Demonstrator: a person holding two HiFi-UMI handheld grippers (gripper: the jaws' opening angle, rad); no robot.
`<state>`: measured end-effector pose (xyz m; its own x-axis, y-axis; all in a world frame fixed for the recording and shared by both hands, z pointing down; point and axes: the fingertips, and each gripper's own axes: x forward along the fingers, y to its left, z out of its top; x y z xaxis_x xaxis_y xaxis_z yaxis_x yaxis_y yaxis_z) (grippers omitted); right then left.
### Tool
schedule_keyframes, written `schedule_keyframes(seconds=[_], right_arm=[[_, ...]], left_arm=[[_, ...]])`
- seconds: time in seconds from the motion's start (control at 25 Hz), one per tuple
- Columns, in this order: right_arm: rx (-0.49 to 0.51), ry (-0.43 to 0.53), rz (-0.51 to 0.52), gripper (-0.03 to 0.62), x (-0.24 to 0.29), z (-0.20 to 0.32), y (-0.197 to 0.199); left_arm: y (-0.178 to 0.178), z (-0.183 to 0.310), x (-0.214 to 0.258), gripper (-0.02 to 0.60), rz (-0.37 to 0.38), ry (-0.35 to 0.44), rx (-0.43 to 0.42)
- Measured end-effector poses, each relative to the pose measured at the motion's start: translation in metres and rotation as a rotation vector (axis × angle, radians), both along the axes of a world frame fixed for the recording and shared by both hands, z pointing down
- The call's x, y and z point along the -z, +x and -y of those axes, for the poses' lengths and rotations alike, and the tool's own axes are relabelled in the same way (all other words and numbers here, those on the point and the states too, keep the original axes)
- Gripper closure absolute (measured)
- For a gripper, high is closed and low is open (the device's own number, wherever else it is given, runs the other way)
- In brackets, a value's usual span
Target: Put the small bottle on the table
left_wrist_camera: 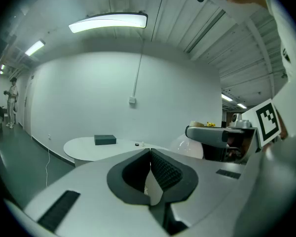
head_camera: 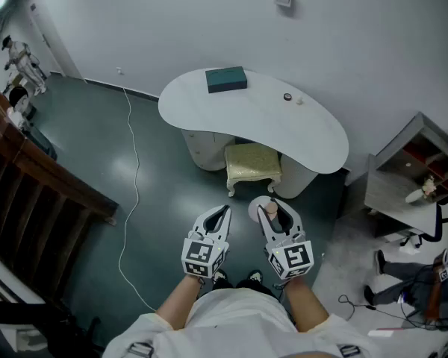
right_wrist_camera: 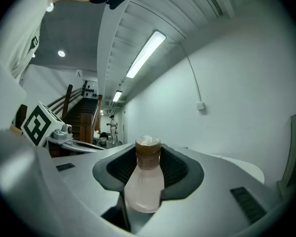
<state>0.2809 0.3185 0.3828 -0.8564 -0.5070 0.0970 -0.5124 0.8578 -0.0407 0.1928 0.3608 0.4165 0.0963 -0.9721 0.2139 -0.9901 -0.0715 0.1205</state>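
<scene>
A small pale-pink bottle (right_wrist_camera: pixel 143 184) with a brown cap stands upright between the jaws of my right gripper (right_wrist_camera: pixel 148 169), which is shut on it. In the head view the same bottle (head_camera: pixel 271 212) shows at the tip of the right gripper (head_camera: pixel 276 218), held over the dark floor in front of the person. My left gripper (head_camera: pixel 218 216) is beside it at the left, its jaws pressed together with nothing between them; the left gripper (left_wrist_camera: pixel 150 169) shows the same way in its own view. The white kidney-shaped table (head_camera: pixel 254 121) lies ahead, well apart from both grippers.
On the table sit a dark green box (head_camera: pixel 226 79) and two small items (head_camera: pixel 287 96). A cushioned stool (head_camera: pixel 252 166) is tucked at its near edge. A white cable (head_camera: pixel 134 177) runs across the floor at left, wooden stairs (head_camera: pixel 30 192) further left, shelves (head_camera: pixel 414 177) at right.
</scene>
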Motion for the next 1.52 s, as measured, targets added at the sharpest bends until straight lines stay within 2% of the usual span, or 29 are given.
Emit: schedule_keyframes(seconds=[0.32, 0.76, 1.08, 1.52], right_arm=[[0.035, 0.008, -0.013, 0.454, -0.004, -0.004, 0.013], [0.021, 0.009, -0.011, 0.454, -0.003, -0.009, 0.03], [0.021, 0.016, -0.011, 0.454, -0.003, 0.0, 0.051], [0.098, 0.018, -0.028, 0.454, -0.014, 0.017, 0.075]], left_arm=[[0.02, -0.002, 0.002, 0.561, -0.014, 0.008, 0.009], [0.033, -0.009, 0.002, 0.561, 0.006, -0.003, -0.003], [0.056, 0.0, 0.001, 0.561, 0.017, -0.009, -0.011], [0.083, 0.011, -0.011, 0.561, 0.014, -0.021, 0.068]])
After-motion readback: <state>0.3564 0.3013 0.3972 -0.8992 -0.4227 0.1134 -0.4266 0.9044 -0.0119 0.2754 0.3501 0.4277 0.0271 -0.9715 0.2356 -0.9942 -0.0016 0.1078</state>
